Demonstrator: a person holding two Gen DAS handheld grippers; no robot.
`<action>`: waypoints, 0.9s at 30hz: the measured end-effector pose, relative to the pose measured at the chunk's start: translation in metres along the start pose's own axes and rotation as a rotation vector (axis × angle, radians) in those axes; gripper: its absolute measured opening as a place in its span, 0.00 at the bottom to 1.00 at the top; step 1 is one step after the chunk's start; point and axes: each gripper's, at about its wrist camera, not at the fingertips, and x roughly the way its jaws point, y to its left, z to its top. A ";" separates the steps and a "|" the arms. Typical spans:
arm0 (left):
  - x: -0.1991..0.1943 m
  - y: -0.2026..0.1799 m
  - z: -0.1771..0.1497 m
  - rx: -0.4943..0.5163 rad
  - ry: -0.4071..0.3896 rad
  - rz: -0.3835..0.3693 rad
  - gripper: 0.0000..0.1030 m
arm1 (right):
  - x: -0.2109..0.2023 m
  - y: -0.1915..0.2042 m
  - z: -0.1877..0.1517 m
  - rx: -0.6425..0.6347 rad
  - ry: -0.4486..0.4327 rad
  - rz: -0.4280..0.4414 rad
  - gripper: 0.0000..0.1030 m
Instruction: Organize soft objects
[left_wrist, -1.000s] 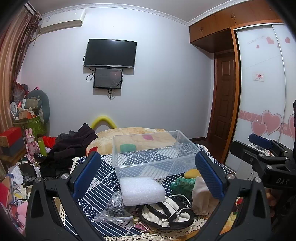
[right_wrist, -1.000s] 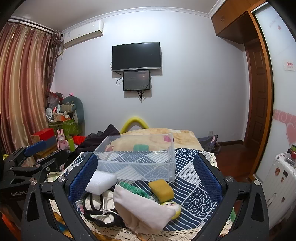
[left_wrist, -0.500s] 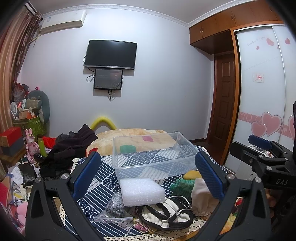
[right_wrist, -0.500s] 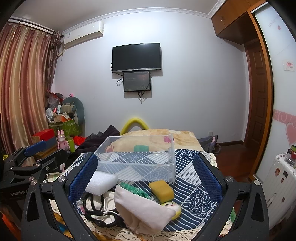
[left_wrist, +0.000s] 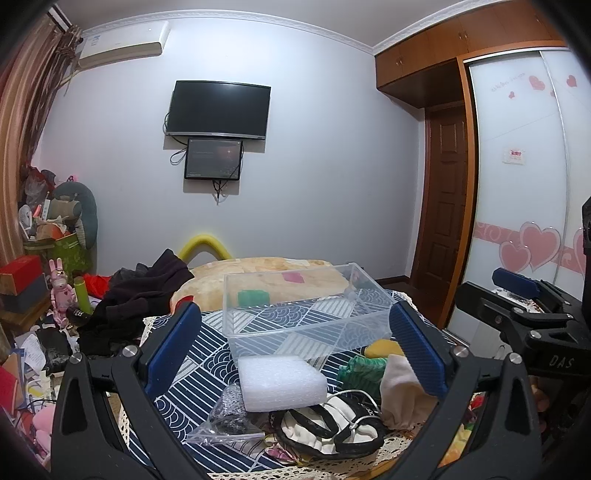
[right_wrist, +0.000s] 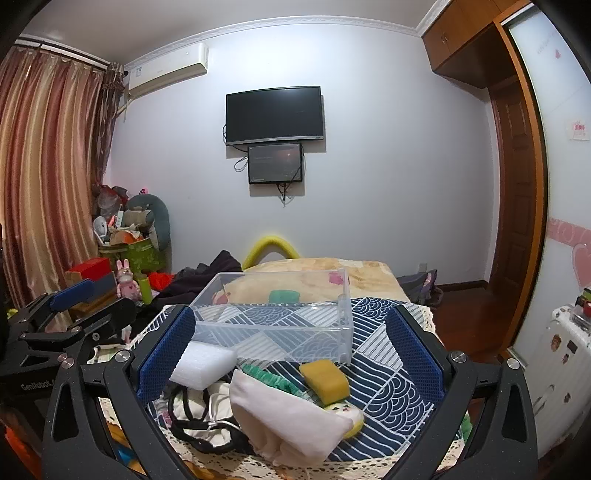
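A clear plastic bin (left_wrist: 295, 314) (right_wrist: 280, 321) stands empty on a table with a blue patterned cloth (left_wrist: 207, 354). In front of it lie a white foam block (left_wrist: 281, 382) (right_wrist: 203, 363), a yellow sponge (right_wrist: 325, 380) (left_wrist: 382, 348), a green knitted cloth (left_wrist: 364, 373) (right_wrist: 273, 380), a cream cloth pouch (right_wrist: 288, 417) (left_wrist: 402, 391) and a black-and-white strap bundle (left_wrist: 328, 428) (right_wrist: 199, 413). My left gripper (left_wrist: 295, 354) is open and empty, above the foam block. My right gripper (right_wrist: 288, 354) is open and empty, above the pouch and sponge.
A clear plastic bag (left_wrist: 229, 417) lies left of the foam block. A small doll-face toy (right_wrist: 345, 411) lies by the pouch. Behind the table is a bed with a beige blanket (left_wrist: 266, 269) and dark clothes (left_wrist: 136, 299). Clutter fills the left floor (left_wrist: 37, 332).
Both grippers have sunk very slightly toward the table; nothing has been touched or moved.
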 end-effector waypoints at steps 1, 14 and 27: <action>0.000 0.000 0.000 0.002 0.000 -0.003 1.00 | 0.000 -0.001 -0.001 0.000 0.000 0.003 1.00; 0.022 0.015 -0.008 -0.018 0.082 -0.013 0.79 | 0.015 -0.018 -0.011 0.043 0.034 0.011 0.92; 0.080 0.024 -0.048 -0.056 0.310 -0.032 0.85 | 0.036 -0.023 -0.045 0.060 0.198 0.077 0.78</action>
